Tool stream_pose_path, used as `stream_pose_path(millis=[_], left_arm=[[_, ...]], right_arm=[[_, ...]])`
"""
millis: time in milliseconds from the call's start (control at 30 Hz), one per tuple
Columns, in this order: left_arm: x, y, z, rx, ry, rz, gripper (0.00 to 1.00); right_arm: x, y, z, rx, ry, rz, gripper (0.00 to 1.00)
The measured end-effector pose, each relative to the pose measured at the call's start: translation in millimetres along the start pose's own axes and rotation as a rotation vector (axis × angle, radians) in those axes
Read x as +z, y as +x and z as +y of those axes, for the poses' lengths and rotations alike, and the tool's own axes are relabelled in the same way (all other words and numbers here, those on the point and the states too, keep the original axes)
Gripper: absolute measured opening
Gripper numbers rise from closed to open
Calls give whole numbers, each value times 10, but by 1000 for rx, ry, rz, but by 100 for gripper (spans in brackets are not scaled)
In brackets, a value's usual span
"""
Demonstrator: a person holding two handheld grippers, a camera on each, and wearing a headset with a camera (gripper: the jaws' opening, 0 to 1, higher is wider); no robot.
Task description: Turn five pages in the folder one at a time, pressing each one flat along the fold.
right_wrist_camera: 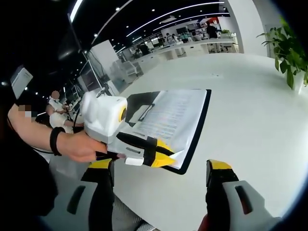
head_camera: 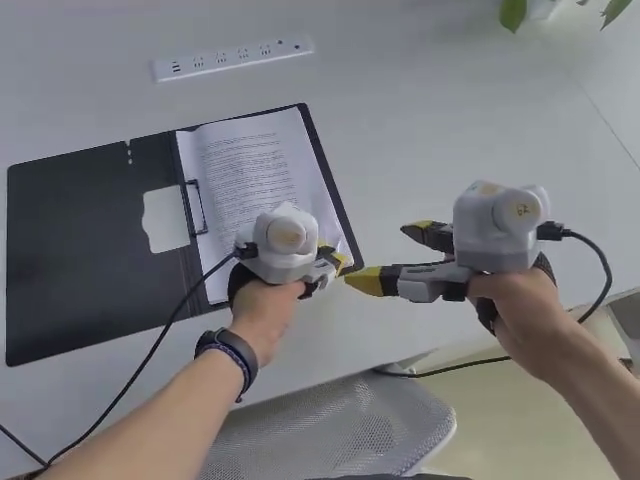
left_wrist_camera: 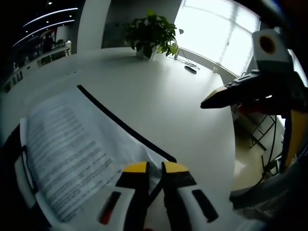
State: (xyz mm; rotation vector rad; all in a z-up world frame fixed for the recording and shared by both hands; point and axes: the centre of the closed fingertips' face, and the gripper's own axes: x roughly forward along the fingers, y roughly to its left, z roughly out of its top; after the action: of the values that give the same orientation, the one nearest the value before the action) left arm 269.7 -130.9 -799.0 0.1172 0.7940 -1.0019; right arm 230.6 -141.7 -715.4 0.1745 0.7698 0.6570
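A black folder (head_camera: pixel 80 260) lies open on the white table, with a stack of printed pages (head_camera: pixel 255 170) clipped on its right half. My left gripper (head_camera: pixel 335 262) sits at the folder's lower right corner. In the left gripper view it (left_wrist_camera: pixel 155 169) is shut on the top page's corner (left_wrist_camera: pixel 144 154), which curls up a little off the stack (left_wrist_camera: pixel 67 149). My right gripper (head_camera: pixel 395 258) hovers just right of the folder, off the paper and open. In the right gripper view its fingers (right_wrist_camera: pixel 219 166) stand wide apart, with the left gripper (right_wrist_camera: pixel 161 154) and the page (right_wrist_camera: pixel 168 115) ahead.
A white power strip (head_camera: pixel 232 56) lies beyond the folder. A potted plant (left_wrist_camera: pixel 151 33) stands at the far side of the table. The near table edge runs under my hands, above a grey mesh chair (head_camera: pixel 330 420). Cables trail from both grippers.
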Motion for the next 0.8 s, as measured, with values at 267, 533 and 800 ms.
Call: stream_pose_path(millis=[267,533,800], left_arm=[[-4,-4,27,12,-29,-4,0],[34,-31,20,1,-48,-36,0],[69,-86,8,-5,-60,-63,0]], right_arm=[[24,44,15,10,4,5,77],[3,278,-71,42,83,-16,73],[54,491,-139,61,145,-21,66]])
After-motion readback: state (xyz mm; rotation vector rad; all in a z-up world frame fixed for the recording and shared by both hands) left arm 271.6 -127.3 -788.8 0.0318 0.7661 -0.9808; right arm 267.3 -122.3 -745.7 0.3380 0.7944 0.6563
